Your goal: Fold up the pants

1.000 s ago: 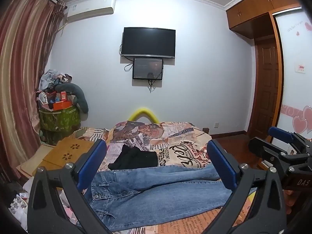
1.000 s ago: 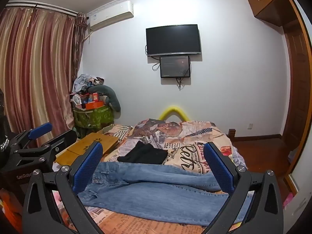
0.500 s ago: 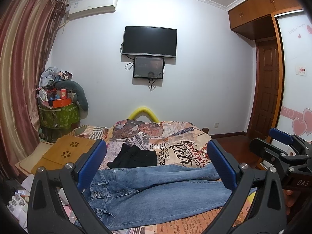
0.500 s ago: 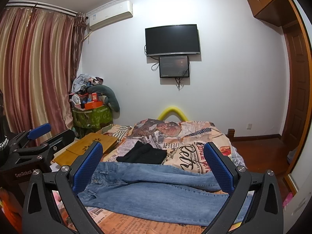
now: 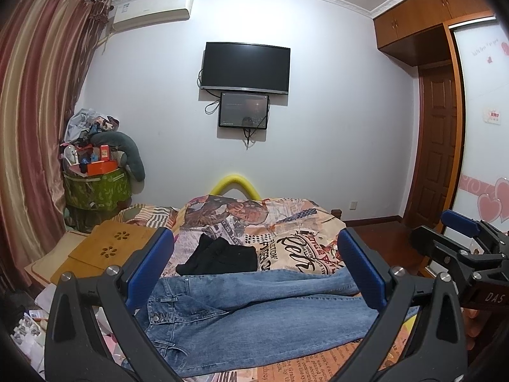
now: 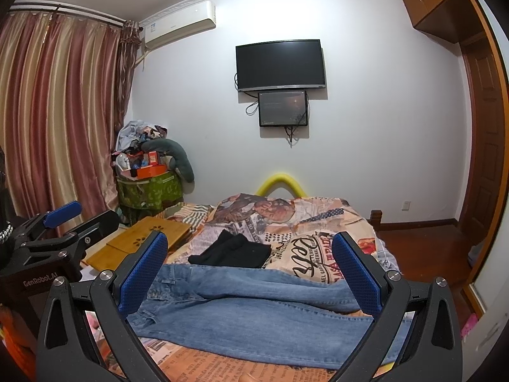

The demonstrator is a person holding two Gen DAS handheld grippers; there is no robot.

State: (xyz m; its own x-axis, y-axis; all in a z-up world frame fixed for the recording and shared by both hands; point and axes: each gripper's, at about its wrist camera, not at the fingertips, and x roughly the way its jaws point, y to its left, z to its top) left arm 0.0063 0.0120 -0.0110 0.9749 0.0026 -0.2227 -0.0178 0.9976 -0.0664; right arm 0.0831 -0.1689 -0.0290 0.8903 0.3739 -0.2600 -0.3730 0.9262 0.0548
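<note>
Hovering wide open and empty, the left claw [image 5: 256, 273] is facing the jeans [image 5: 254, 315], which are lying flat across the bed [image 5: 286, 219] just in front of a black garment [image 5: 219, 256]; gripping the waistband cleanly looks wise. From the right wrist, the right claw [image 6: 249, 273] is gaping empty above the jeans' faded blue legs, one overlapping the other.
</note>
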